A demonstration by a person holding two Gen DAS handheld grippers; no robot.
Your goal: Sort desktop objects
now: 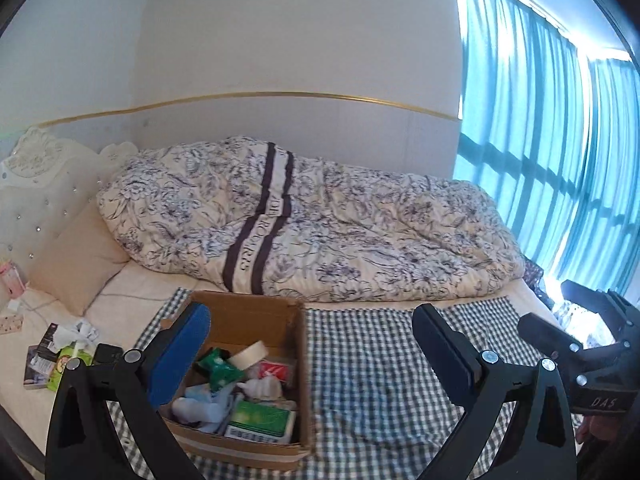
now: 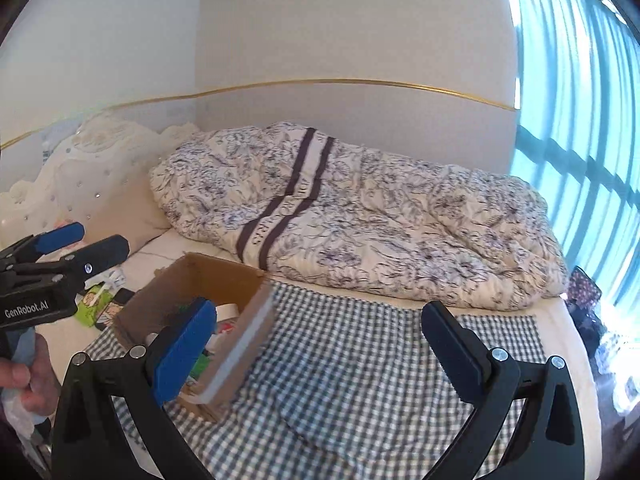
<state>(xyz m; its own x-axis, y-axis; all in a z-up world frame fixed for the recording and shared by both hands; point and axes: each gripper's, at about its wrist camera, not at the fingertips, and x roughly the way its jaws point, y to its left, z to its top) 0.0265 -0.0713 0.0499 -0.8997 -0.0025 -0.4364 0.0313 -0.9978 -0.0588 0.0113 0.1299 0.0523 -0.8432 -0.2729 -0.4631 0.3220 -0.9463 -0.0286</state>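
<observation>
We see the open brown cardboard box point(image 1: 256, 364) sitting on the blue-and-white checked cloth point(image 1: 380, 360), at about seven o'clock in the left wrist view and eight o'clock in the right wrist view. Inside it lie a roll of pale masking tape point(image 1: 253, 354), a green crinkled packet point(image 1: 218, 366), a red-and-white small carton point(image 1: 274, 370), a green-and-white flat box point(image 1: 262, 420) and some crumpled white and blue stuff that we cannot identify. The left gripper's blue pad hides the box's near left corner, and in the right wrist view most of the contents are hidden behind the box wall and that gripper's blue pad.

At nine o'clock in the left view, off the cloth on the cream sheet, a green juice carton point(image 1: 68, 362) and a dark booklet point(image 1: 40, 360) lie partly cut off by the gripper frame; their print is too small for us to read.

The left gripper point(image 1: 316, 344) hovers above the cloth just beside the box, jaws spread wide with nothing between them. The right gripper point(image 2: 324, 344) hangs likewise over the bare cloth, jaws spread wide, empty. A hand point(image 2: 24, 380) grips the left tool's handle at nine o'clock in the right view.

Beyond, at twelve o'clock, lies a floral rumpled duvet point(image 1: 320, 224).
</observation>
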